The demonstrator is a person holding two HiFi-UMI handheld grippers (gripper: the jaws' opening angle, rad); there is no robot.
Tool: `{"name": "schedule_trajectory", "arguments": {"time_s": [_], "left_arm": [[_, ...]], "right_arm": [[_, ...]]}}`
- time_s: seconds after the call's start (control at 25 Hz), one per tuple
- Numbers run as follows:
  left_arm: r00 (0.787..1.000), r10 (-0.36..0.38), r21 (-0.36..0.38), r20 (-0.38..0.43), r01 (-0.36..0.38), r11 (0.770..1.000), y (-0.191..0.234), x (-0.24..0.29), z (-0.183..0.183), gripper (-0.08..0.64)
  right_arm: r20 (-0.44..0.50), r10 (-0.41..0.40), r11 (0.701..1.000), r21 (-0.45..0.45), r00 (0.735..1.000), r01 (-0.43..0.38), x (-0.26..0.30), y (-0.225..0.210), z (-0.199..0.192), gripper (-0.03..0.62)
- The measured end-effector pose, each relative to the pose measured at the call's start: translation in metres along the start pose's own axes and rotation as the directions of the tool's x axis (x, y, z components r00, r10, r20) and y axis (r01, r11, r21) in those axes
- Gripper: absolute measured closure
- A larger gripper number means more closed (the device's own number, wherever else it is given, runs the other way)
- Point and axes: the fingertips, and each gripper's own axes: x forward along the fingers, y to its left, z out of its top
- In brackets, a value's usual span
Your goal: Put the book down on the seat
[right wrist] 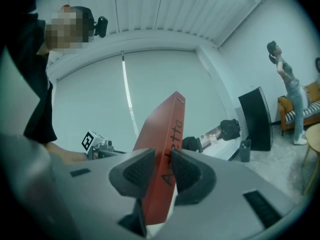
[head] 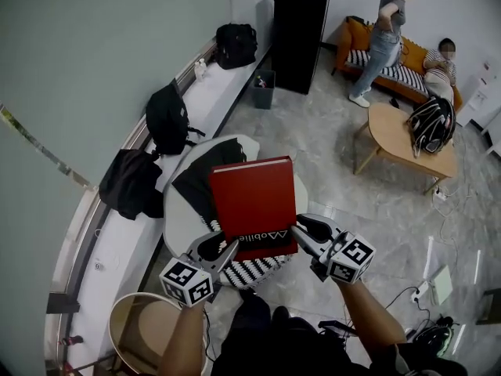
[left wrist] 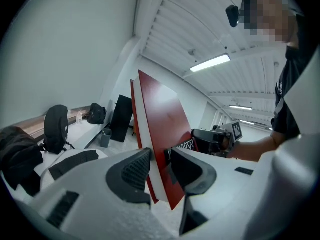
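Note:
A red hardcover book (head: 254,204) is held flat in the air over a round white seat (head: 178,210) that has a black cloth and a striped cushion on it. My left gripper (head: 224,251) is shut on the book's near left corner, and its pads press both covers of the book (left wrist: 165,134) in the left gripper view. My right gripper (head: 301,236) is shut on the near right corner, clamping the spine side of the book (right wrist: 165,139) in the right gripper view. Each gripper shows in the other's view: right gripper (left wrist: 212,140), left gripper (right wrist: 97,146).
A long white bench (head: 129,233) along the left wall holds black backpacks (head: 168,117). A black cabinet (head: 297,37) stands at the back. A wooden coffee table (head: 403,141), an orange sofa with two people (head: 383,34), floor cables and a wooden stool (head: 145,327) lie around.

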Motion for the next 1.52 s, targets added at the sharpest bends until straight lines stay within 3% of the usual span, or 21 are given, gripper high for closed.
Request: {"name": "schedule_trajectory", "arguments": {"time_s": [0.24, 0.52, 0.84, 1.04, 1.52], "left_arm": [[0.999, -0.021, -0.067, -0.037, 0.018, 0.998, 0.047, 0.020, -0.028, 0.416], [0.996, -0.021, -0.160, -0.085, 0.007, 0.987, 0.070, 0.046, -0.073, 0.416], [0.985, 0.030, -0.240, -0.170, -0.071, 0.968, 0.089, 0.071, -0.152, 0.416], [0.975, 0.086, -0.296, -0.206, -0.145, 0.944, 0.099, 0.085, -0.205, 0.417], [0.952, 0.112, -0.391, -0.286, -0.222, 0.893, 0.121, 0.122, -0.321, 0.419]], "right_arm": [[-0.052, -0.042, 0.998, 0.051, 0.998, 0.045, 0.035, -0.029, -0.035, 0.477], [-0.160, -0.068, 0.994, 0.071, 0.985, 0.080, 0.041, -0.066, -0.087, 0.477], [-0.275, -0.012, 0.983, 0.170, 0.961, 0.061, 0.042, -0.105, -0.168, 0.479], [-0.340, 0.033, 0.966, 0.253, 0.940, 0.058, 0.041, -0.130, -0.225, 0.479], [-0.464, 0.118, 0.962, 0.272, 0.878, 0.015, 0.040, -0.177, -0.335, 0.479]]}}
